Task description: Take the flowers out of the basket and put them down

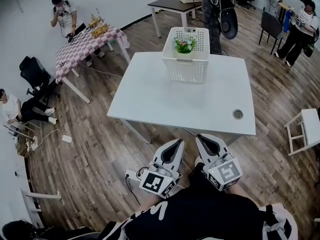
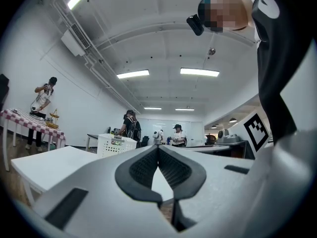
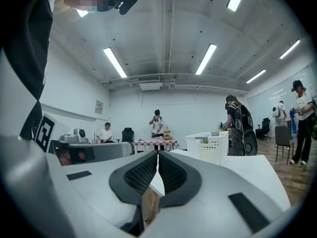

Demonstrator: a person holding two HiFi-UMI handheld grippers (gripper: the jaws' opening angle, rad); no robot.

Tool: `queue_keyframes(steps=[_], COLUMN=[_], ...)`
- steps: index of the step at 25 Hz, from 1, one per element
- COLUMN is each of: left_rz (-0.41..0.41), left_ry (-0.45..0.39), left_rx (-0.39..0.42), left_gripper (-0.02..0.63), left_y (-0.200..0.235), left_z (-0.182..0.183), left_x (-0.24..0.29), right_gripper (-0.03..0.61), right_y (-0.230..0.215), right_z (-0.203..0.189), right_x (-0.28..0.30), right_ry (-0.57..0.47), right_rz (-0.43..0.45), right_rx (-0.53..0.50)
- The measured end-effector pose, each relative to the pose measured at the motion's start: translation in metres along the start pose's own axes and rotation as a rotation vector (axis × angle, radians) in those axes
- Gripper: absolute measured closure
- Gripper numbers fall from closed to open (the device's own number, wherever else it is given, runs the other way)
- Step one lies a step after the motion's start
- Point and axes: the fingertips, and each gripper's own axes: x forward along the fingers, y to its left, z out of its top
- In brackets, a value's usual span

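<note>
- Held low against the body, short of the white table: left gripper and right gripper, jaws of both pressed tip to tip on nothing.
- Upright in the white basket at the table's far edge: the flowers, well apart from both.
- Probably a starting stance, no reach begun.
</note>
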Motion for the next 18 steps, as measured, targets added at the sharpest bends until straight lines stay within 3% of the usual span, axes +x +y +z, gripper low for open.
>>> queue_keyframes(steps=[7, 18], left_rz=[0.042, 0.023], left_ry=[-0.004, 0.018], left_rx=[0.004, -0.008], left_gripper=[0.609, 0.609], left_y=[0.033, 0.056], left_z=[0.009, -0.001], left_x=[0.058, 0.145], right_gripper=[0.555, 0.555], right_y=[-0.049, -0.131], right_z=[0.017, 0.012], right_x=[0.045, 0.082], right_ry=[-0.005, 0.012], right_rz=[0.044, 0.032], right_rx=[-0.007, 0.026])
